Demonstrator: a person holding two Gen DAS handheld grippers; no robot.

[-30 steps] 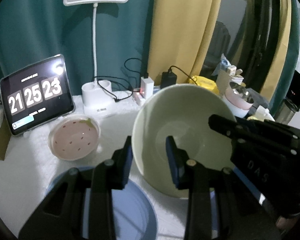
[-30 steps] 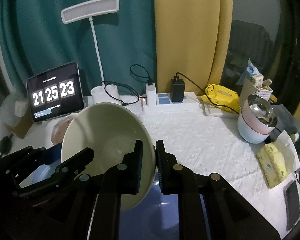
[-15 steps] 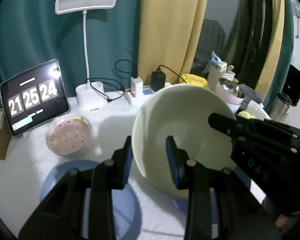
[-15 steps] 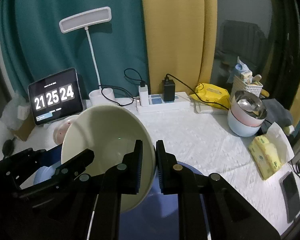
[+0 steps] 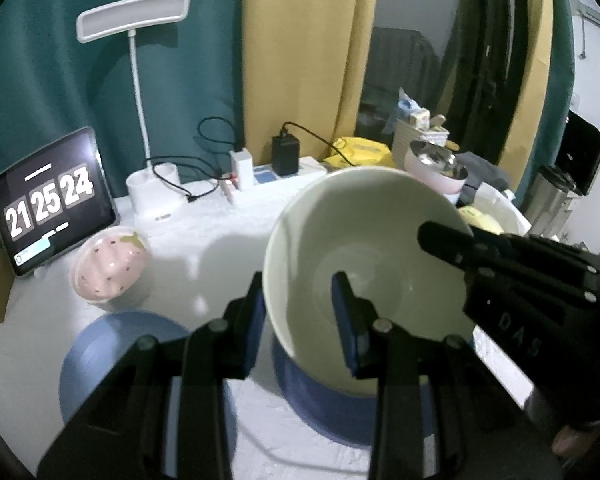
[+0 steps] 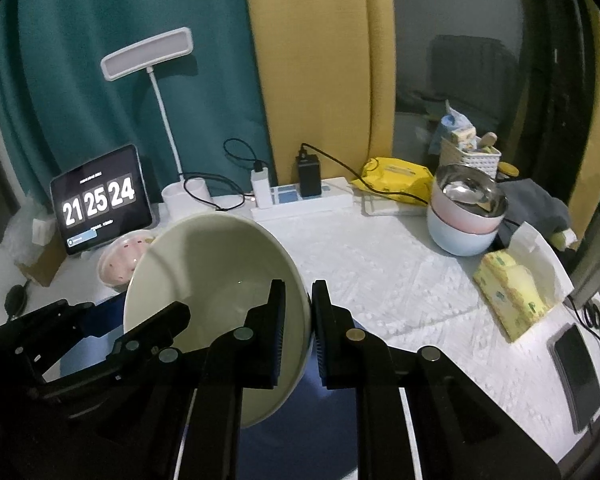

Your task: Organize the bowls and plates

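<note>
Left wrist view: the left tool [image 5: 298,312] pinches the pale green bowl [image 5: 364,256] by its near rim, above a blue plate [image 5: 324,408] on the bench [image 5: 220,240].

Right wrist view: the right tool [image 6: 298,328], nearly shut, clamps the bowl's opposite rim. The carry is under way; next, probably lower it level onto the plate.

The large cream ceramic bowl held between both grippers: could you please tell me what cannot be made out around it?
- Left wrist view: the cream bowl hides most of the blue plate beneath it.
- Right wrist view: the bowl covers part of the pink speckled bowl.
- Both views: the bowl's underside faces away.
</note>
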